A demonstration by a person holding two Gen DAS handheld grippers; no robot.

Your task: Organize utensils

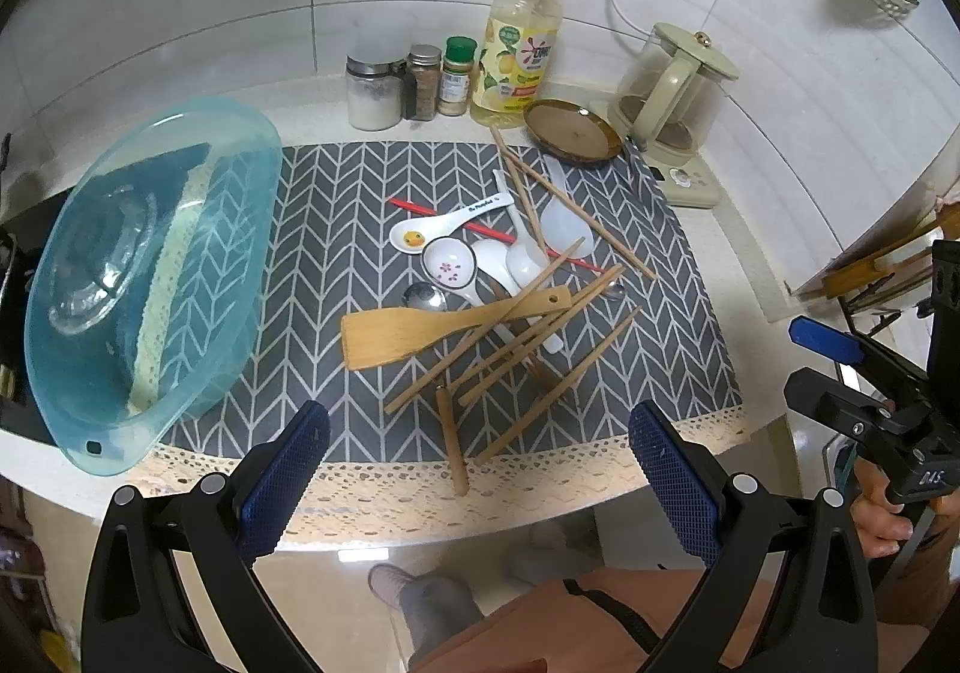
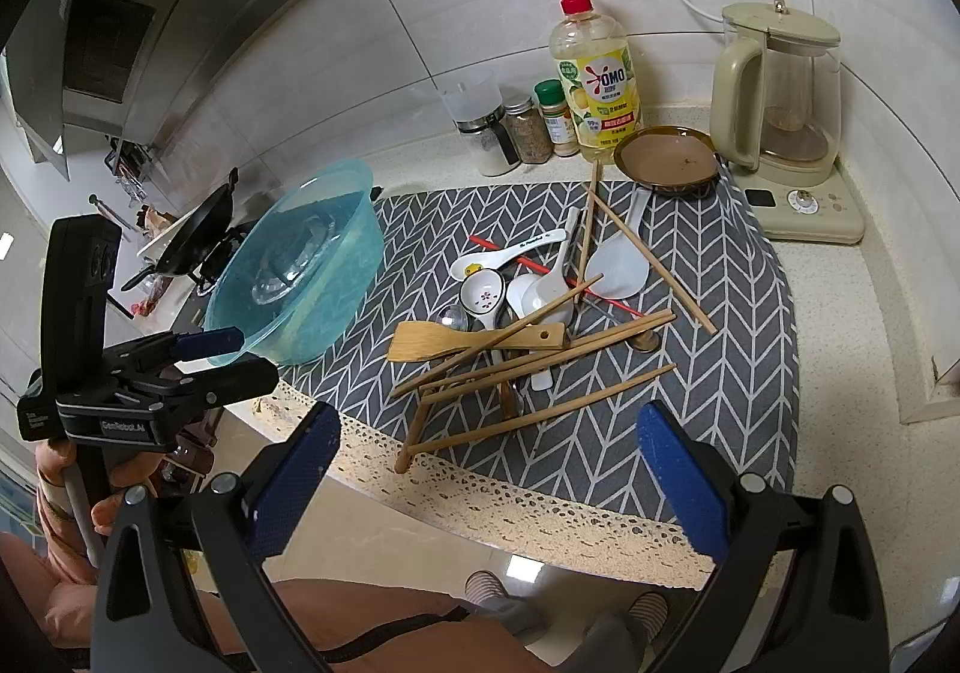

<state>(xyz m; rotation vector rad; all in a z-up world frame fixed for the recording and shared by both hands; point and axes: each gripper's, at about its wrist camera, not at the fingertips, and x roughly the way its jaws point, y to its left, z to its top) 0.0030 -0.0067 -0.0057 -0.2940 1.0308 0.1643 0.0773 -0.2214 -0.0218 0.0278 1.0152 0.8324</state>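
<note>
A heap of utensils lies on a grey chevron mat [image 1: 336, 229] [image 2: 738, 313]: a wooden spatula [image 1: 420, 334] [image 2: 456, 342], several wooden chopsticks [image 1: 552, 397] [image 2: 540, 415], white ceramic spoons [image 1: 450, 223] [image 2: 510, 253], a white rice paddle [image 1: 567, 226] [image 2: 621, 262], a metal spoon [image 1: 423, 295] and a red chopstick [image 1: 420, 207]. My left gripper [image 1: 480, 454] hangs open at the counter's front edge, nothing between its fingers. My right gripper [image 2: 489, 463] is also open and empty, in front of the heap. Each gripper shows at the side of the other's view.
A blue translucent basin [image 1: 150, 277] [image 2: 300, 259] leans on the mat's left side. At the back stand spice jars [image 1: 423, 82], a dish soap bottle [image 1: 519, 49] [image 2: 594, 73], a brown dish [image 1: 573, 130] [image 2: 666, 157] and a kettle [image 1: 672, 91] [image 2: 780, 91]. A stove with a wok [image 2: 192, 235] lies left.
</note>
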